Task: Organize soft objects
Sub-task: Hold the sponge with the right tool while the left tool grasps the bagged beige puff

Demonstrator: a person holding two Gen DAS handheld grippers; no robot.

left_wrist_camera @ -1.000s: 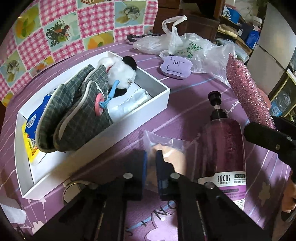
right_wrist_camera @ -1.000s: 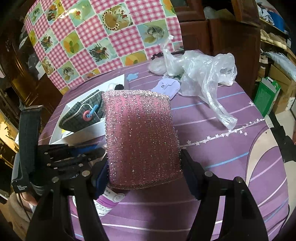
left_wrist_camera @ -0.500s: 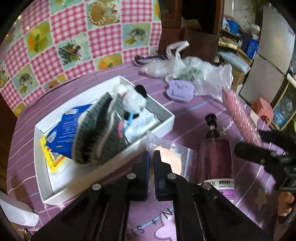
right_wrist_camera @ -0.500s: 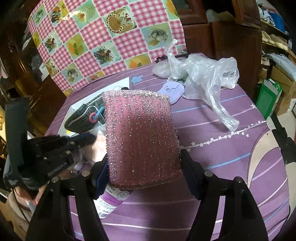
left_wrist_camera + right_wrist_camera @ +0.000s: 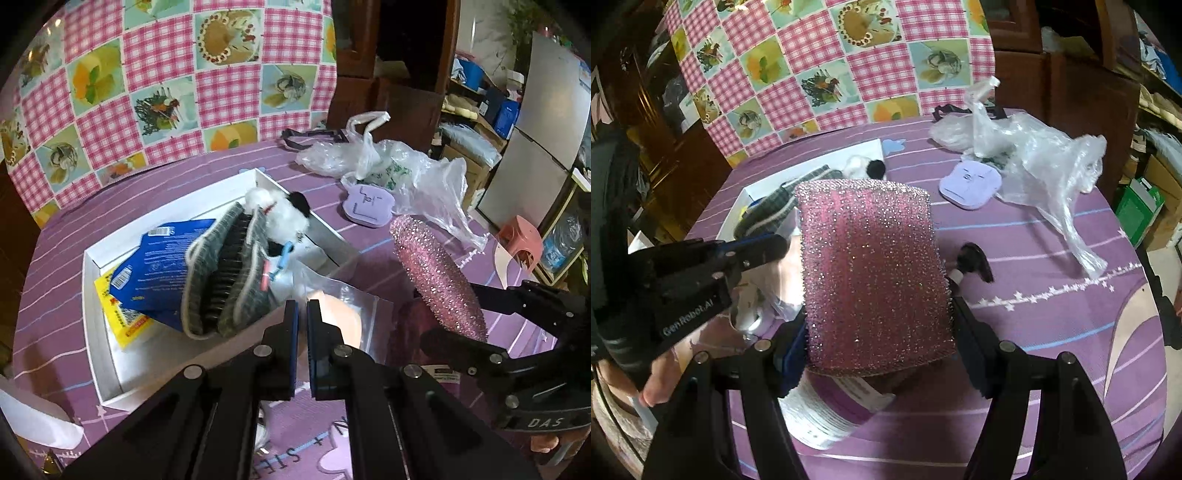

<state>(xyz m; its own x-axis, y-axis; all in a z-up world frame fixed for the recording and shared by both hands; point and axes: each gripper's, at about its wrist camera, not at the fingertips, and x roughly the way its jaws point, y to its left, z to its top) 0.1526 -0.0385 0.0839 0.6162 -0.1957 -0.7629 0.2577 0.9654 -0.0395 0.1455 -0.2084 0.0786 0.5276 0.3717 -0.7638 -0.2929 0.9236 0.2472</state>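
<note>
My left gripper (image 5: 302,314) is shut on a clear bag holding a peach pad (image 5: 338,317), lifted over the near edge of the white box (image 5: 96,332). The box holds plaid slippers (image 5: 225,273), a white and black plush (image 5: 280,210) and blue packets (image 5: 159,266). My right gripper (image 5: 879,310) is shut on a glittery pink sponge (image 5: 871,277), held above the table; the sponge also shows in the left wrist view (image 5: 436,280). The left gripper shows at the left of the right wrist view (image 5: 764,247).
A purple pump bottle (image 5: 971,258) lies under the sponge. A lilac case (image 5: 369,205) and crumpled clear plastic bags (image 5: 417,173) lie at the back right on the purple tablecloth (image 5: 1052,295). A checkered cloth (image 5: 166,74) hangs behind.
My left gripper has lifted the bagged peach pad off the table and moved it toward the box. My right gripper keeps holding the sponge, slightly raised.
</note>
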